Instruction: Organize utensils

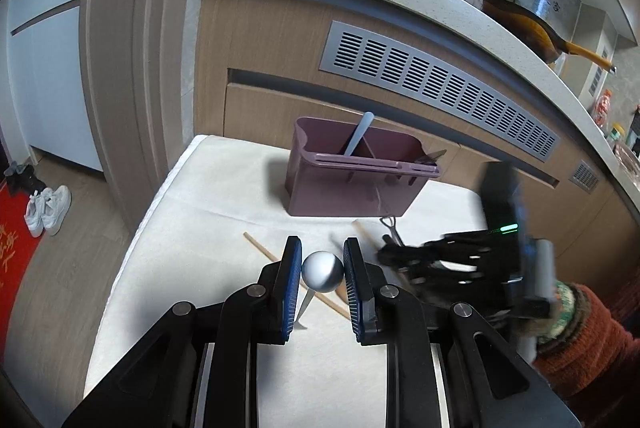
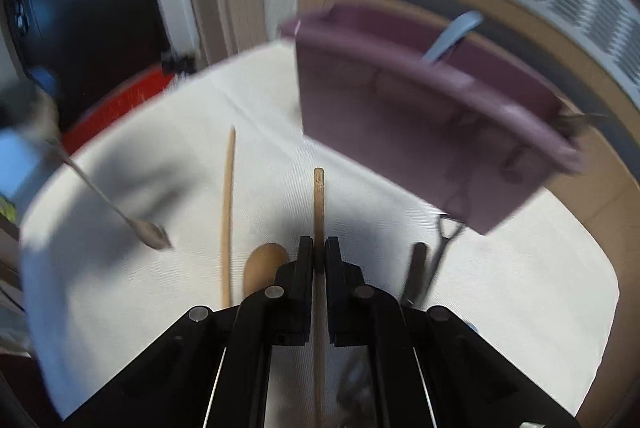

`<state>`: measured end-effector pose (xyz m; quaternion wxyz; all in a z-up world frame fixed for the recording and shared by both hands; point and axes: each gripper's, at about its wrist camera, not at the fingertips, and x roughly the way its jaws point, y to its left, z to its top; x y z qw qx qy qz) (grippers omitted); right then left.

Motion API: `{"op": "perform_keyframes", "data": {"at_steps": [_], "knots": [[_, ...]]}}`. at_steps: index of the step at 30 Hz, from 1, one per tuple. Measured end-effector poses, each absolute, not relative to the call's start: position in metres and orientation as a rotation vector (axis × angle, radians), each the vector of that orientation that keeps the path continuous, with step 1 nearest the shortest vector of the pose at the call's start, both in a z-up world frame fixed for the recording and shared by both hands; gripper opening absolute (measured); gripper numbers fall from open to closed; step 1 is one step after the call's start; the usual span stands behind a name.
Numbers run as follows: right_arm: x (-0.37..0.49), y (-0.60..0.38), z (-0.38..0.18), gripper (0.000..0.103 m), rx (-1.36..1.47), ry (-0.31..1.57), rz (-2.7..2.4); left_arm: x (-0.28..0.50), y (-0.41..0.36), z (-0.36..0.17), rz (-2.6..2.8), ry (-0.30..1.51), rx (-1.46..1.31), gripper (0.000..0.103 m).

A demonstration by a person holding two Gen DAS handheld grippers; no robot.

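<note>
A purple utensil caddy (image 1: 352,183) stands at the far side of a white-clothed table (image 1: 208,195), with a pale spoon handle (image 1: 360,133) upright in it. My left gripper (image 1: 322,270) is shut on a metal spoon (image 1: 322,271), bowl up, above the cloth. My right gripper (image 2: 319,252) is shut on a wooden chopstick (image 2: 319,195); the caddy (image 2: 420,115) is ahead to its right. The right gripper shows blurred in the left wrist view (image 1: 400,252). A second chopstick (image 2: 228,211) lies on the cloth to the left.
A wooden spoon (image 2: 264,264), a dark-handled utensil (image 2: 416,272) and a wire-handled tool (image 2: 448,236) lie on the cloth near my right gripper. Behind the table are wooden cabinets with a vent grille (image 1: 440,83) and a counter with a pan (image 1: 524,27).
</note>
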<state>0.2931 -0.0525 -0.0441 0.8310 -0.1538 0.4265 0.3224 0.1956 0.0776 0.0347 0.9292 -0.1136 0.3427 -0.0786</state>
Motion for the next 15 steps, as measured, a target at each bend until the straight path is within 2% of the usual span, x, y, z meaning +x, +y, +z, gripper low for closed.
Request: {"op": "perform_keyframes", "data": {"at_steps": [8,11,15], "knots": [[0.257,-0.107,0.022,0.005,-0.169,0.734,0.668,0.201,0.056,0.057,-0.2,0.681,-0.22,0.022],[0.254,-0.114,0.05,0.005,-0.112,0.664,0.662,0.207,0.051,0.081,-0.225,0.644,-0.216,0.022],[0.254,-0.128,0.115,0.005,-0.041,0.477,0.635,0.221,0.049,0.128,-0.268,0.565,-0.215,0.021]]}}
